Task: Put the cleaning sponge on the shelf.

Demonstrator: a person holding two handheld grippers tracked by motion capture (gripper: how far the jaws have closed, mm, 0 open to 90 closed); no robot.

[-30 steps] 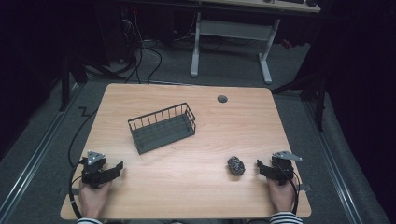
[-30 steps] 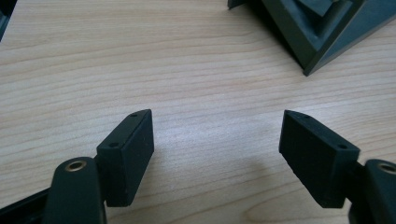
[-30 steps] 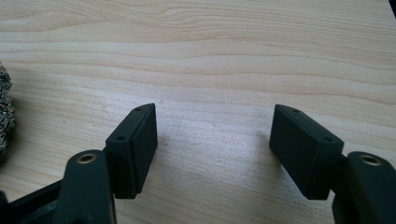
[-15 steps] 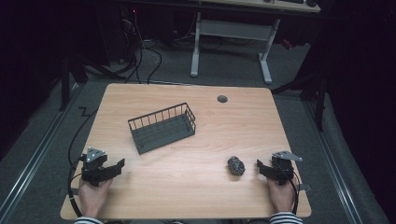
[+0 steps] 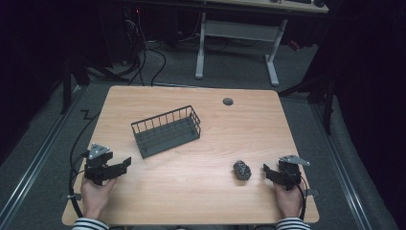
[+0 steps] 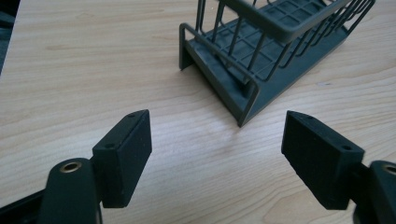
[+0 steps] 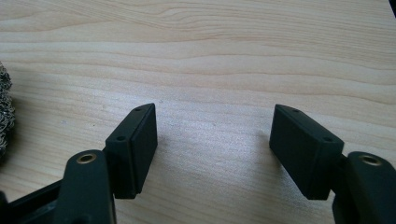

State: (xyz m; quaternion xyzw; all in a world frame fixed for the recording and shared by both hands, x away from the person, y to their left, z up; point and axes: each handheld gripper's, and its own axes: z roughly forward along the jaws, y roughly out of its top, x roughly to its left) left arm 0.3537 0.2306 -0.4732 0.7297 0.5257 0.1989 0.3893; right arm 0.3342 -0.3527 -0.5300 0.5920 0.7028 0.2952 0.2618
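A dark grey wire basket [image 5: 165,130] stands on the wooden table [image 5: 201,201], left of centre, and its near corner [image 6: 243,93] fills the upper part of the left gripper view. A small grey steel-wool ball [image 5: 242,170] lies near the front right; its edge [image 7: 4,116] shows at the left of the right gripper view. My left gripper [image 5: 123,166] rests open at the front left, apart from the basket. My right gripper [image 5: 266,171] rests open just right of the ball, with nothing between its jaws.
A round grey cable grommet [image 5: 228,101] sits near the table's far edge. Beyond the table stand a white desk frame [image 5: 237,36] and loose cables on the floor [image 5: 143,52]. Black cables trail off the table's left edge.
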